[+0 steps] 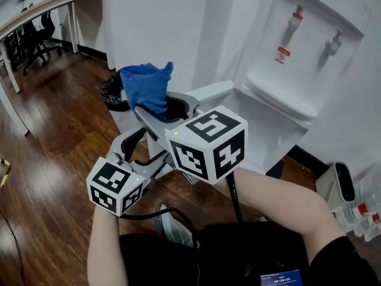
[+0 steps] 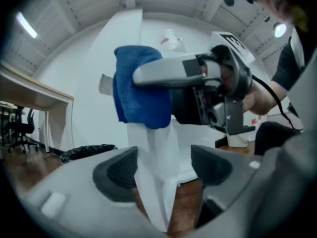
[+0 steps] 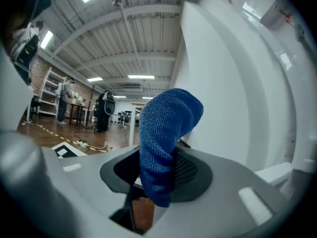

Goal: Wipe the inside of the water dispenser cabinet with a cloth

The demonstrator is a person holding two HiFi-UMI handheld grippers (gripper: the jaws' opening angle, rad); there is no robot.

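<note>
- Now the right gripper [image 3: 158, 175] has its jaws pinched on the blue cloth [image 3: 166, 138], which bunches up above them, just left of the white water dispenser [image 1: 297, 64] in the head view.
- The left gripper [image 2: 161, 167] sits lower and further left of the dispenser, its jaws spread with nothing gripped between them.
- A black bag [image 1: 112, 93] lies on the wooden floor [image 1: 53, 159] left of the dispenser, beyond the cloth.
- Two taps [image 1: 296, 18] stick out of the dispenser's upper front.
</note>
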